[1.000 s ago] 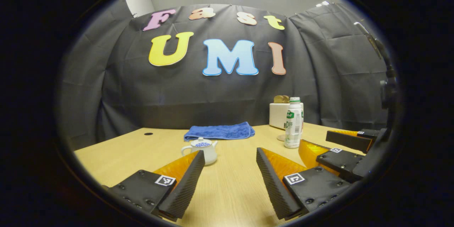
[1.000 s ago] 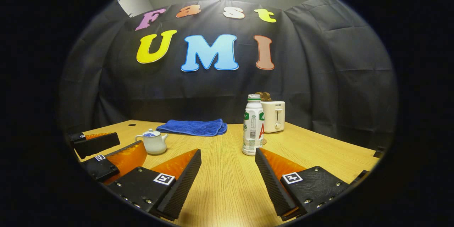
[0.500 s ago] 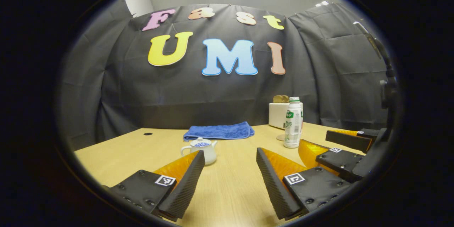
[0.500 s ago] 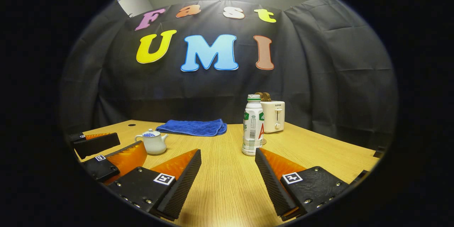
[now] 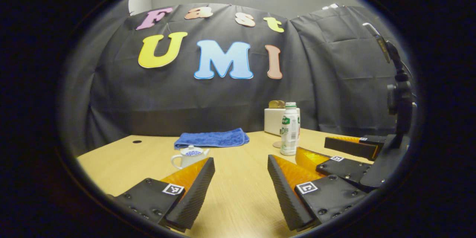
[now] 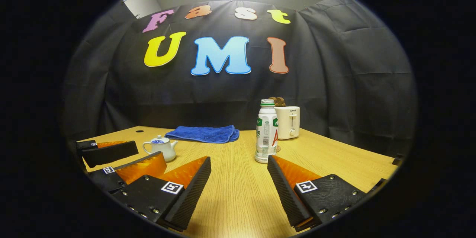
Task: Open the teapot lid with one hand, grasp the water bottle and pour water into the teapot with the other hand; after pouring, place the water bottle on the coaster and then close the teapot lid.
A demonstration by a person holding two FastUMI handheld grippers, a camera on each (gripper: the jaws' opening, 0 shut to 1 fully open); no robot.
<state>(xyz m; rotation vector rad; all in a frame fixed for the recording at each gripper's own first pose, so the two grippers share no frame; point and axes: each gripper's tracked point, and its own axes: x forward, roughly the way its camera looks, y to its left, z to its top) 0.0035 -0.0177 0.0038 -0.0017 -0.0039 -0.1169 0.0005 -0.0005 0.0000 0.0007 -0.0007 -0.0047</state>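
Teapot [image 5: 187,156] and water bottle [image 5: 289,129] both stand on the wooden table [image 5: 122,160], and neither one is held by a gripper.

Left gripper view: the left gripper [image 5: 241,182] is at the bottom centre of the frame, low over the table, with its jaws wide apart and nothing between them. The small white teapot, with its lid [image 5: 192,151] on, is at lower left of centre, just beyond the tip of the left-hand finger. The bottle stands upright, right of centre. Just behind it there is a white toaster [image 5: 273,121], and a small round coaster [image 5: 277,144] lies at its foot. A folded blue towel [image 5: 212,138] lies in the middle, farther back than the teapot. The right gripper [image 5: 327,148] comes in from the lower right edge, its jaws also apart, near the bottle but not touching it.

Right gripper view: the right gripper [image 6: 239,180] is at the bottom centre, jaws wide apart and empty. The bottle [image 6: 266,131] stands upright just above the tip of the right-hand finger, apart from it. The toaster [image 6: 288,122] is right behind the bottle. The teapot [image 6: 162,147] is at lower left, and the blue towel [image 6: 202,134] is above it, toward the centre. The left gripper [image 6: 130,156] enters from the lower left edge, jaws apart, close to the teapot without touching it.
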